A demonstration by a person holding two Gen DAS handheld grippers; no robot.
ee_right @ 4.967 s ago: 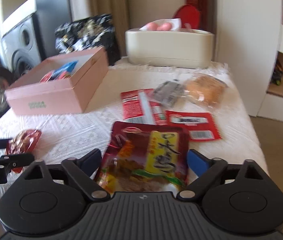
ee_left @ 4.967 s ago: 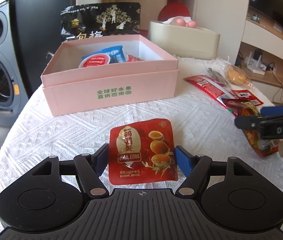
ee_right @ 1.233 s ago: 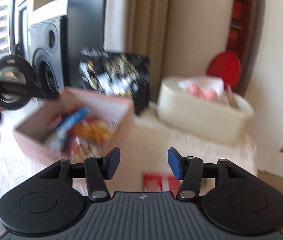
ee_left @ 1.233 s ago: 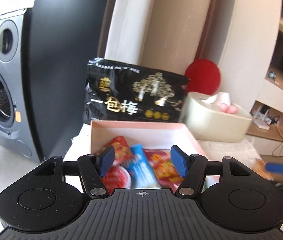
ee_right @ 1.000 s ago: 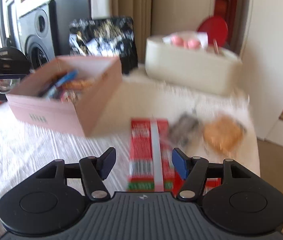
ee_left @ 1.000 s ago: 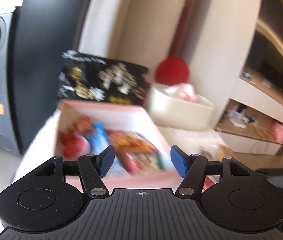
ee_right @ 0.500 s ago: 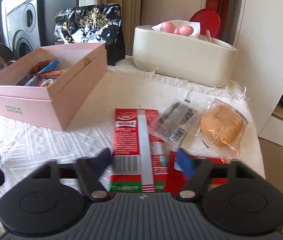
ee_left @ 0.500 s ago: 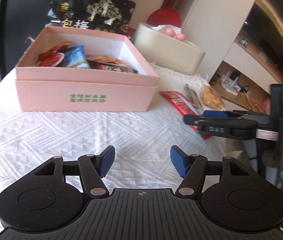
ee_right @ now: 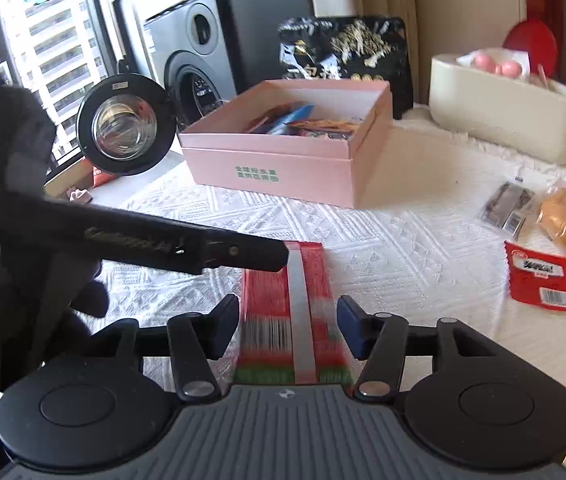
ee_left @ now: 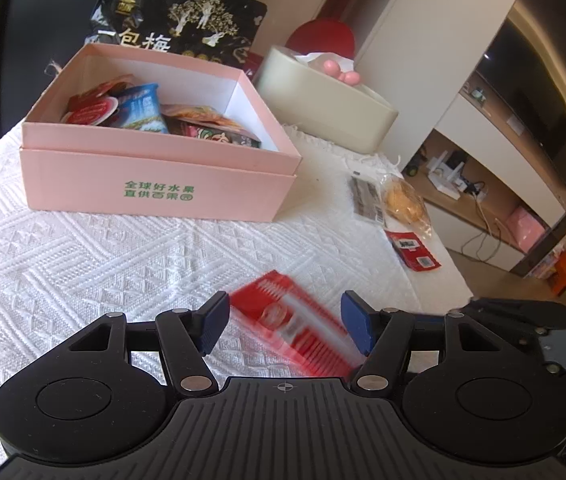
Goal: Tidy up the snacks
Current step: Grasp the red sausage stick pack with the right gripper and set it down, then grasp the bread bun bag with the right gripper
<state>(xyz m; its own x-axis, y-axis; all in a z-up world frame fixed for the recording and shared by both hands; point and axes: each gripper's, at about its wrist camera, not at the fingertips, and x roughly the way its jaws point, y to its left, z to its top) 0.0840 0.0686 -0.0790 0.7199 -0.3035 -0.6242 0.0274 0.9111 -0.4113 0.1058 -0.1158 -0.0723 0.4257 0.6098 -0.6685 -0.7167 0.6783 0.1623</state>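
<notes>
The long red packet (ee_right: 287, 312) lies on the white bench cloth (ee_left: 83, 256), blurred, between the spread fingers of the right gripper (ee_right: 288, 322) — widening, pads not pressing it. The left gripper (ee_left: 285, 322) hovers over the same packet, fingers spread. The pink box (ee_left: 155, 184) behind holds snacks — three packets lie at right.

Pink rectangular cardboard box (ee_left: 155, 176): green printed characters on the front wall, white interior. White woven tablecloth (ee_left: 63, 256): raised diamond relief. Long red foil snack packet (ee_right: 287, 312): silver centre stripe, green band, black barcode. At 2 o'clock, small red sachet (ee_right: 539, 280): white label. Black glossy snack bag (ee_left: 179, 20): gold tree motif.
</notes>
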